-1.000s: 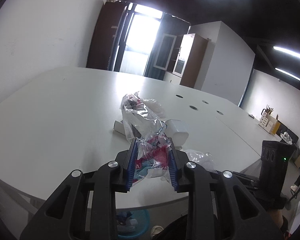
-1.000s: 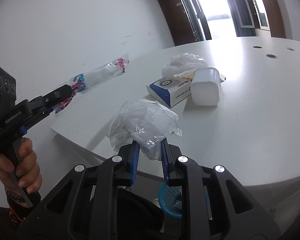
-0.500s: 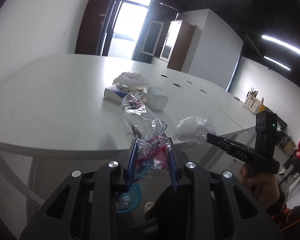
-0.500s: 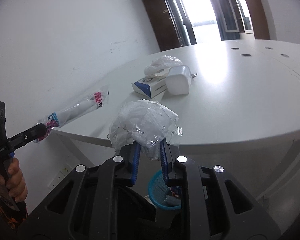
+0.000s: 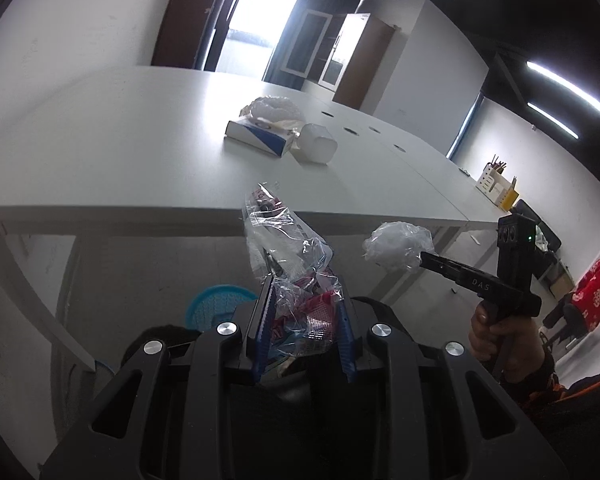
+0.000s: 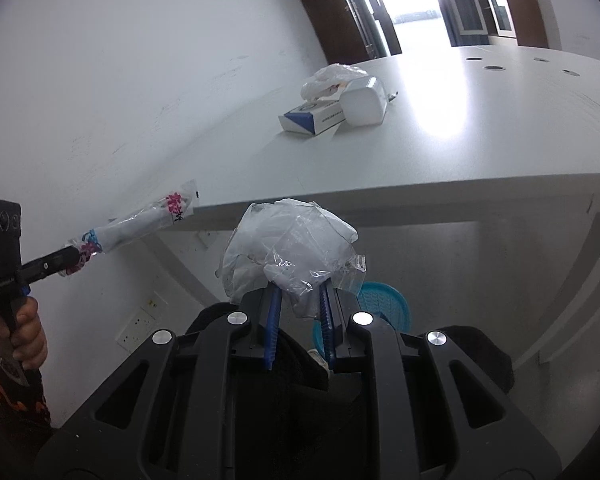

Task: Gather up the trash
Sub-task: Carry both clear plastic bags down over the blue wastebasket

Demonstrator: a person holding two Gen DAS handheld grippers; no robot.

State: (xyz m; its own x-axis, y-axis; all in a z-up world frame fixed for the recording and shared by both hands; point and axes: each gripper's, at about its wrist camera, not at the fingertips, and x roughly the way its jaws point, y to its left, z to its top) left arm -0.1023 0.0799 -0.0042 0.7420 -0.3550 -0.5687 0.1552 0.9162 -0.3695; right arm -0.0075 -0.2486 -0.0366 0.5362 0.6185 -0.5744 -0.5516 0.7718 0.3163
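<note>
Trash is pinched in both grippers, a printed wrapper (image 5: 290, 276) in the left gripper (image 5: 303, 332) and a crumpled clear bag (image 6: 292, 246) in the right gripper (image 6: 299, 326), with the blue basket (image 6: 384, 304) below on the floor, nearer the right one.

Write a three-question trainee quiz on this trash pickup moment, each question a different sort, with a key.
1. True or false: the left claw is shut on a printed wrapper.
2. Multiple choice: the blue basket is A) on the table, B) on the floor below the table edge, C) in a claw.
3. Fill in: the right claw grips a crumpled clear ____ bag.

Key: 1 true; 2 B; 3 plastic.
</note>
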